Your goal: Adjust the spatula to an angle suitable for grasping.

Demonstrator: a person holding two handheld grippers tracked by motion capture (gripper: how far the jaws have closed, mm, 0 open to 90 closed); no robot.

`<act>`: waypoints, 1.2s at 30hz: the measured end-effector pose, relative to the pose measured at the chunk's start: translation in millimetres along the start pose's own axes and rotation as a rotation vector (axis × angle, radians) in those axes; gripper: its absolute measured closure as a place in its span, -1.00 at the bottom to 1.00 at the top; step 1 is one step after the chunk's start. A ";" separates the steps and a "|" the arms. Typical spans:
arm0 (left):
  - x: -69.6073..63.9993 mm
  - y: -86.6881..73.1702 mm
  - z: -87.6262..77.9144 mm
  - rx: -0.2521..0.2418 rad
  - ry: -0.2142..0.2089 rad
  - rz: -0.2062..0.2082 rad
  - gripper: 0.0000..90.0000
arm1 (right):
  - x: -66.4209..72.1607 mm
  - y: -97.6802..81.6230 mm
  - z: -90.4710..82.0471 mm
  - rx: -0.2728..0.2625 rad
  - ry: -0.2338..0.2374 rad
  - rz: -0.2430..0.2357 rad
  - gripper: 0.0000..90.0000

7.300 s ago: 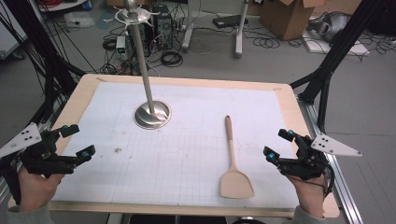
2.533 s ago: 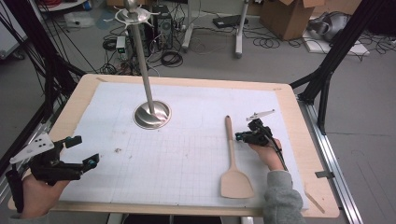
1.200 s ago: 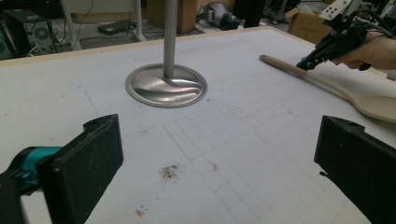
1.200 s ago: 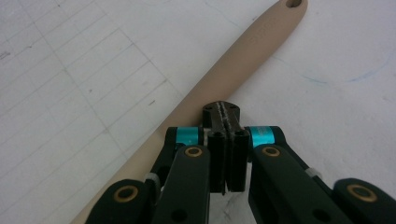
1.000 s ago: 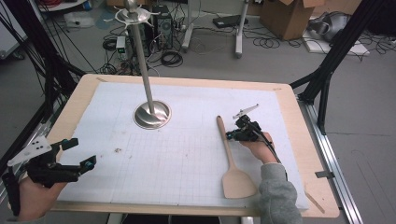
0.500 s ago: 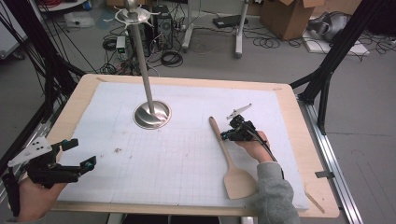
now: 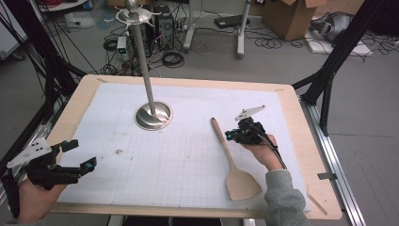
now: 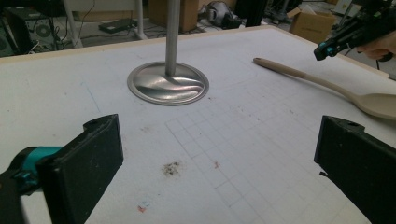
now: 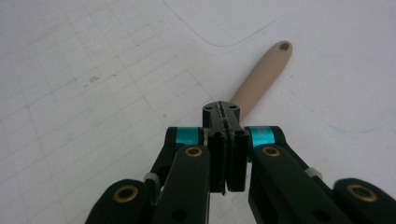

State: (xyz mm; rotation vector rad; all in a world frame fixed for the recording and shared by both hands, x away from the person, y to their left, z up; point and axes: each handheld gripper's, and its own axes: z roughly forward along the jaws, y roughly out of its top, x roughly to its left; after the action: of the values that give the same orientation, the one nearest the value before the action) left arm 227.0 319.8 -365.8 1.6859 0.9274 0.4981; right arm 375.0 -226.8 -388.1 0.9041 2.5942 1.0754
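Currently the right gripper (image 7: pixel 231 135) sits above the white gridded mat (image 7: pixel 188 160) at the right-centre of the table (image 7: pixel 310 141), just beside the upper half of the wooden spatula's (image 7: pixel 230 157) handle. The hand behind it enters from the lower right in a grey sleeve (image 7: pixel 282 195), wrist extended toward the far left, with the gripper body angled down toward the mat. In the right gripper view its jaws are pressed flat together with nothing between them (image 9: pixel 226 114), and the handle's holed end (image 9: pixel 261 74) projects beyond the tips. From that angle it is hard to say whether the closed tips rest against the handle or stand just clear of it.

The spatula lies flat on the mat, handle toward the far side, blade toward the near edge, tilted slightly from the grid lines. Its blade lies near the mat's near-right corner, close to the sleeve.

The left gripper (image 7: pixel 77 155) hovers at the near-left corner, held level in a hand (image 7: pixel 35 197) that comes in from the bottom edge. Its jaws stand wide apart and hold nothing; in the left gripper view both black jaws frame bare mat.

The metal stand (image 7: pixel 153 115), a round base with an upright pole, occupies the far-centre area. Open mat lies between the stand, the spatula and the left gripper. Bare wooden border runs along the right side of the table.
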 end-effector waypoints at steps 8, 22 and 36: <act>-0.2 -0.2 1.4 0.006 0.005 0.001 -0.96 | 29.6 -3.8 -10.2 -0.016 0.002 -0.066 1.00; -1.1 0.5 4.3 0.009 -0.004 0.002 -0.96 | 47.6 -25.9 -12.1 0.006 0.033 -0.076 1.00; 0.3 -0.2 4.8 0.010 -0.001 -0.002 -0.96 | 61.0 -35.1 7.1 0.142 0.053 -0.127 1.00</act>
State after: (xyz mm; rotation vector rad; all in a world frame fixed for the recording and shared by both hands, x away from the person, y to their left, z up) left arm 230.6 317.2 -367.5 1.6936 0.9322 0.4920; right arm 312.9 -205.3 -414.3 0.7365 2.7590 0.9039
